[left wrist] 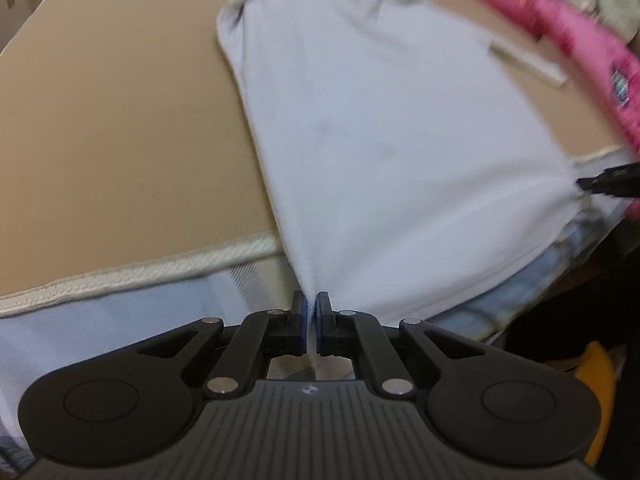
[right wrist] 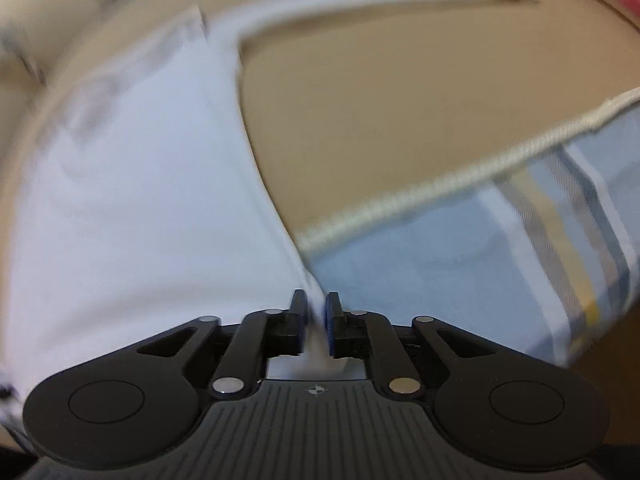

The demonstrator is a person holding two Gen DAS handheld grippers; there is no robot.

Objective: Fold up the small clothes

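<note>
Tilted steeply down over the bed (left wrist: 100, 120), my left gripper (left wrist: 311, 312) and right gripper (right wrist: 316, 316) each pinch a shirt (left wrist: 380, 140) corner.

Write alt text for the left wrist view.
The left gripper is shut on the near corner of a white garment spread over a tan mat. The right gripper's tip meets the garment's right corner, below blurred pink fabric.

Each camera sits on my hand-held gripper, looking steeply down along its fingers, close over the tan surface (left wrist: 120, 120). Both views share the white garment (left wrist: 380, 140), seen from opposite lower corners.
</note>
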